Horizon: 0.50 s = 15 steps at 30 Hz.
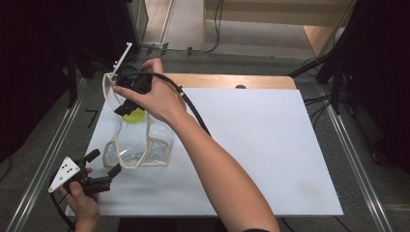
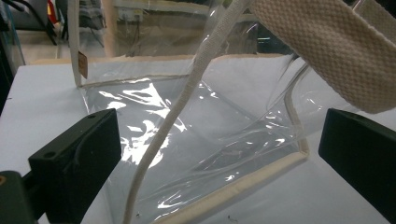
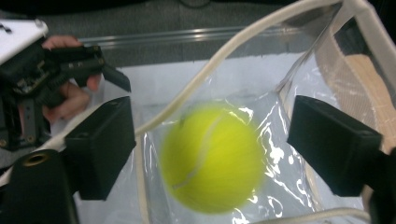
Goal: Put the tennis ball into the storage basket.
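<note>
A clear plastic bag (image 1: 138, 145) with cream edging and cream handles stands open on the left of the white sheet (image 1: 251, 145). My right gripper (image 1: 126, 107) hangs over the bag's mouth, jaws pointing down. In the right gripper view the right gripper (image 3: 212, 119) is open, and a blurred yellow tennis ball (image 3: 212, 158) lies below and between the jaws, free of both pads, inside the bag. The same ball (image 1: 133, 115) shows under that hand. My left gripper (image 1: 105, 163) stands open at the bag's near left corner. Its wide-apart jaws frame the bag (image 2: 201, 130) without touching it.
A wide cream handle (image 2: 327, 51) droops across the upper right of the left gripper view. The wooden table edge (image 1: 232, 79) runs behind the sheet. Metal rails (image 1: 48, 159) flank the table. The right arm crosses the sheet's middle.
</note>
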Tool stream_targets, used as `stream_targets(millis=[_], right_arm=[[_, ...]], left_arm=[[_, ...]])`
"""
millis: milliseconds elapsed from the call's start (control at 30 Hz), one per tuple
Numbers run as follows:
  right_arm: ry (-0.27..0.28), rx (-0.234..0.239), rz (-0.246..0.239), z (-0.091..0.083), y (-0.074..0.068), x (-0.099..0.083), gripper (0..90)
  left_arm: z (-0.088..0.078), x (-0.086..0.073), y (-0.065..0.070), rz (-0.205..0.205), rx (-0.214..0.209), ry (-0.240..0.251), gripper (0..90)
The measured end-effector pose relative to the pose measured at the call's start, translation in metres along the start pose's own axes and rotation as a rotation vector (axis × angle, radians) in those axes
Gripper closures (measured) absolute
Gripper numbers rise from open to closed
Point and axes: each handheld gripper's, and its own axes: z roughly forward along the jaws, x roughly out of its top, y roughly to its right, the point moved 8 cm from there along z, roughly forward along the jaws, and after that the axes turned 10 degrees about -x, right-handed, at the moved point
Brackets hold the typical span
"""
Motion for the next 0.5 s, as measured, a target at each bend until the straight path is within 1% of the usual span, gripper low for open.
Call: stream_targets(millis=[67,200,233,300,367,400,433,467,500], right_arm=[[0.015,-0.001,0.006,-0.002,0.001,0.001,10.8],[0.009,-0.001,0.007,-0.005,0.0,-0.001,9.1],[0.015,0.002,0.003,-0.006,0.0,-0.002,9.0],[0.014,-0.006,0.009,-0.009,0.0,-0.004,7.7],[0.015,0.003,0.004,-0.011,-0.001,-0.006,7.7],[0.011,-0.001,0.009,-0.012,-0.001,-0.008,7.5],[0.014,-0.006,0.008,-0.013,-0.001,-0.009,5.8],[0.018,0.001,0.004,-0.014,-0.001,-0.01,0.0],[0.017,0.009,0.004,-0.015,-0.002,-0.012,0.0]], left_arm=[[0.0,0.0,0.0,-0.001,0.0,0.001,0.0],[0.0,0.0,0.0,0.001,-0.001,0.001,0.0],[0.0,0.0,0.0,-0.001,-0.001,0.002,0.0],[0.0,0.0,0.0,0.0,-0.001,0.001,0.0],[0.0,0.0,0.0,0.0,-0.001,0.001,0.0],[0.0,0.0,0.0,0.001,-0.001,0.001,0.0],[0.0,0.0,0.0,0.001,-0.001,0.001,0.0],[0.0,0.0,0.0,0.0,-0.001,0.001,0.0],[0.0,0.0,0.0,0.002,-0.002,0.001,0.0]])
